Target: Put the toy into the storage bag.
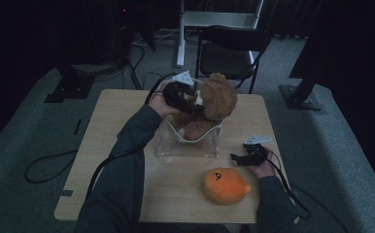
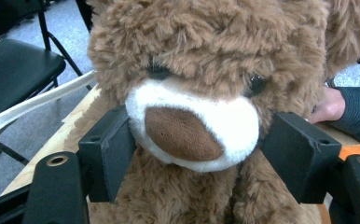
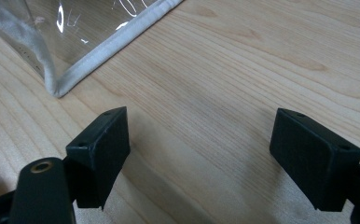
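Over clear bag (image 1: 188,143) rim, left tool (image 2: 194,149) clamped on teddy bear (image 2: 206,70) muzzle, right tool (image 3: 199,158) apart

Fuzzy plush bear (image 2: 206,56); glossy clear-plastic bin (image 1: 188,145); matt wood table (image 3: 243,70).

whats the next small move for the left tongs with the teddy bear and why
Probably lower the teddy bear a little deeper into the clear bag. The left tongs clamp its head at the muzzle, and its body sits only partly inside the open top, so releasing now might let it topple out. The right tongs stand open over the table.
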`<state>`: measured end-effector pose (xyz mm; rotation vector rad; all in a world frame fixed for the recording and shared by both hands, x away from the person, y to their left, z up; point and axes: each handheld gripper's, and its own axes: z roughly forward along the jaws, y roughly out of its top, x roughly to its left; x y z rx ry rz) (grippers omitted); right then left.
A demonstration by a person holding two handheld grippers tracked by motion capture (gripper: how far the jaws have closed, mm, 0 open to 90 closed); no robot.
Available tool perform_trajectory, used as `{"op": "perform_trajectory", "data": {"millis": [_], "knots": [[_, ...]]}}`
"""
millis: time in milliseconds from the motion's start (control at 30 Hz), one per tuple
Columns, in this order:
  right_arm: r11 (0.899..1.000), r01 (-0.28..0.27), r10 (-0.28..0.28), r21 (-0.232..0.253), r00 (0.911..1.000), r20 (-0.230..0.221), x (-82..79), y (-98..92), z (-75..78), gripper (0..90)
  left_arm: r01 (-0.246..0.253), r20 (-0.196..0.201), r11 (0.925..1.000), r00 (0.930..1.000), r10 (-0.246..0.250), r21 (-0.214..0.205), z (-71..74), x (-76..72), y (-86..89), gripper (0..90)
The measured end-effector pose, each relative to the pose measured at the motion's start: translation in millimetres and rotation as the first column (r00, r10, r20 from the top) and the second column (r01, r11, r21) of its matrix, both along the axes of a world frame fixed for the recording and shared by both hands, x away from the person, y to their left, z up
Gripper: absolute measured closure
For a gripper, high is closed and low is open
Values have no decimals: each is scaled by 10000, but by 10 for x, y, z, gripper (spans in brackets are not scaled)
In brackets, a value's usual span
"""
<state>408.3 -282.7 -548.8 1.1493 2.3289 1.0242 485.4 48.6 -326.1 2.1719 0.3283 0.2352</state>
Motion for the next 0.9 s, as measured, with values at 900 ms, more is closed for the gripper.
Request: {"op": "perform_trajectory", "data": {"millis": [900], "knots": [[10000,2,-2,-1,10000,0,0,0,0,190,-75,557,9911,9983,150,-1326,165,-76,-129,273]]}}
